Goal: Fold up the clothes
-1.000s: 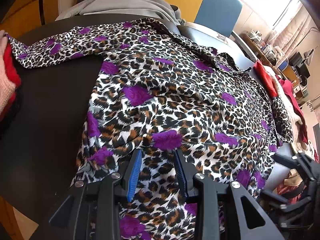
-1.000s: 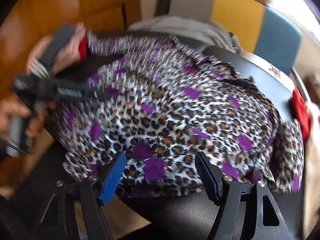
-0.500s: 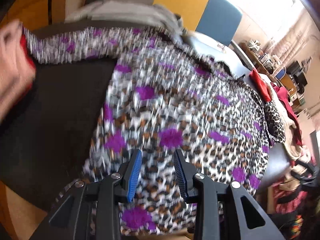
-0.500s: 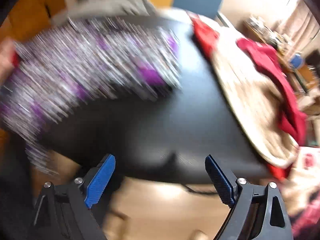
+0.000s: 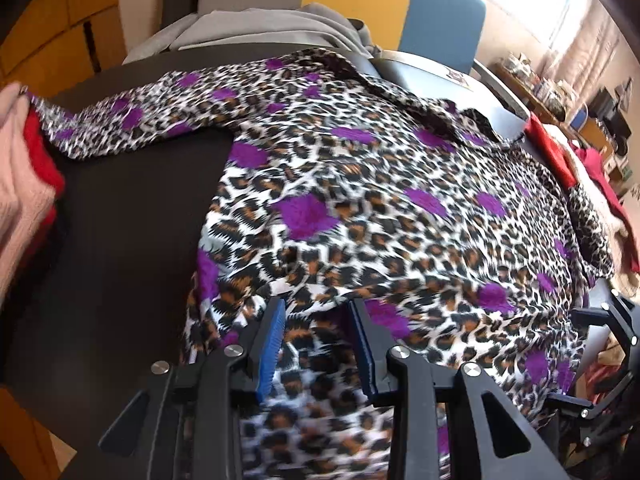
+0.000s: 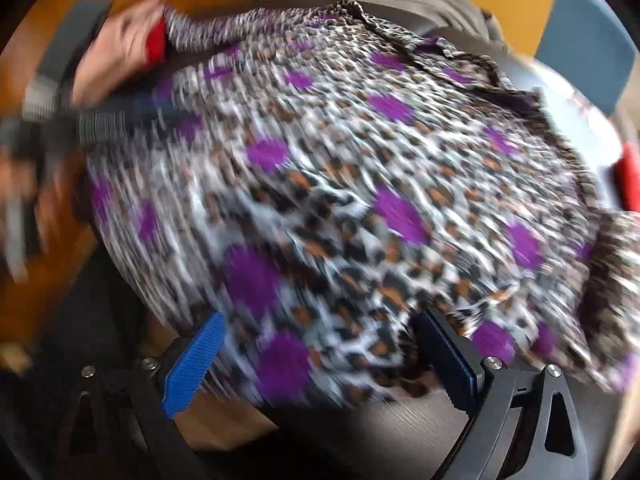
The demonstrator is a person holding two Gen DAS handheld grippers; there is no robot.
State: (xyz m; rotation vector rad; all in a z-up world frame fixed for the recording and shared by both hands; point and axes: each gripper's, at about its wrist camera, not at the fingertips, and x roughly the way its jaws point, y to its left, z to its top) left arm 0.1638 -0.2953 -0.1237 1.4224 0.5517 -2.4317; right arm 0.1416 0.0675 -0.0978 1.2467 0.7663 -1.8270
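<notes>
My left tongs (image 5: 316,324) sit low in the frame with their blue pads a small gap apart, fabric of the leopard-print blouse (image 5: 380,208) lying between and beneath them; I cannot tell whether they actually pinch it. The blouse is spread over the dark counter (image 5: 120,220), filling the centre and right of the left view, one sleeve reaching to the upper left beside a red and pink garment (image 5: 28,176). My right tongs (image 6: 316,344) are wide apart at the bottom of a blurred frame, the blouse hem between their pads. A grey garment (image 5: 260,28) lies at the counter's far edge.
</notes>
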